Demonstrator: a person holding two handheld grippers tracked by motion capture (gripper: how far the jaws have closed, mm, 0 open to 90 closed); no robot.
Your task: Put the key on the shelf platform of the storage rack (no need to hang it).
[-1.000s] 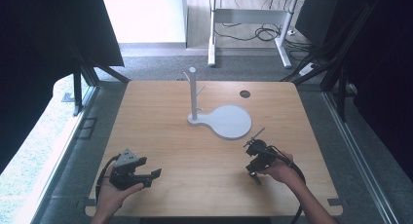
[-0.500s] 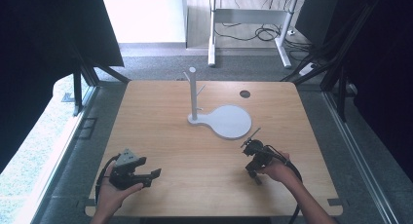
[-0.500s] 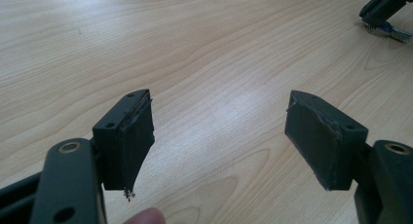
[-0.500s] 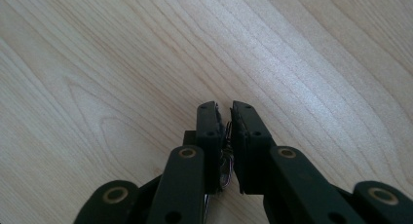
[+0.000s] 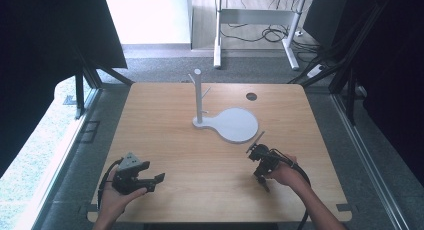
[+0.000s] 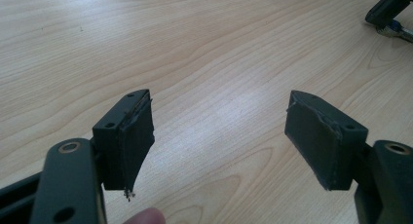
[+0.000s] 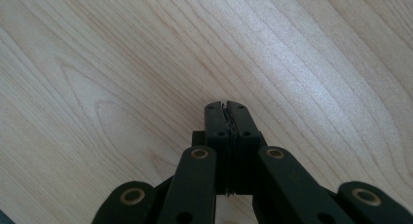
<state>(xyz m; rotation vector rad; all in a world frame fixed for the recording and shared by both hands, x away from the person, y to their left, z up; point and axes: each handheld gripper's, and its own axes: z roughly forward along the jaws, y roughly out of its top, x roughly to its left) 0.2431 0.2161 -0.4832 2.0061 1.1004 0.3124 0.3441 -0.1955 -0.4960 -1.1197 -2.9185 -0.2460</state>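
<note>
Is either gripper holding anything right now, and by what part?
Nothing is held. The left gripper is open over bare table; the right gripper is shut on nothing.

wooden table | white peg stand on round base | table grommet

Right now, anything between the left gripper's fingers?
Nothing held: the left gripper is open, with bare wooden table visible between its fingers. The table patch directly beneath each pad is covered.
</note>
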